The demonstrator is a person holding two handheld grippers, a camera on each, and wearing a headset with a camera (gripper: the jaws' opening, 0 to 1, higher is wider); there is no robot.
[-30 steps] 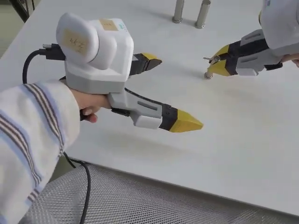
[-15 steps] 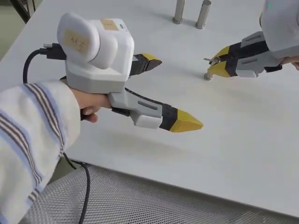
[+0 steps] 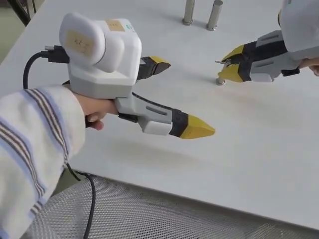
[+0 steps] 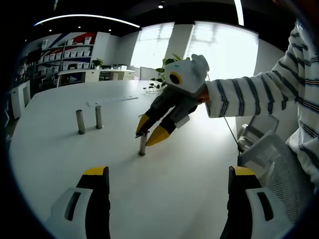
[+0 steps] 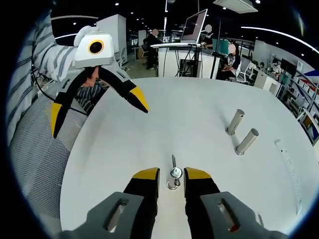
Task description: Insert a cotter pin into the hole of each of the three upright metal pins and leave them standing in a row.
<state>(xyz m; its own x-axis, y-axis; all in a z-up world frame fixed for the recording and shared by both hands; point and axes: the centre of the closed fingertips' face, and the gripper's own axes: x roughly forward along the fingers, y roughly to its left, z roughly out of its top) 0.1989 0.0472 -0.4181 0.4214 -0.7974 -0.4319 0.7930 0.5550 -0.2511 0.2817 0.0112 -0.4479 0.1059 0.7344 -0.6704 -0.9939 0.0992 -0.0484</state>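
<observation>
While the left gripper (image 3: 182,97) hangs over the near part of the white table (image 3: 249,149) with its jaws spread wide and nothing between them, the right gripper (image 3: 224,65) is clenched on a cotter pin (image 5: 174,169) at the top of 1 upright metal pin (image 3: 219,80). That pin stands on its base, well apart from the 2 other upright metal pins (image 3: 188,12), which stand side by side farther back. Whether the cotter pin passes through the hole cannot be told.
</observation>
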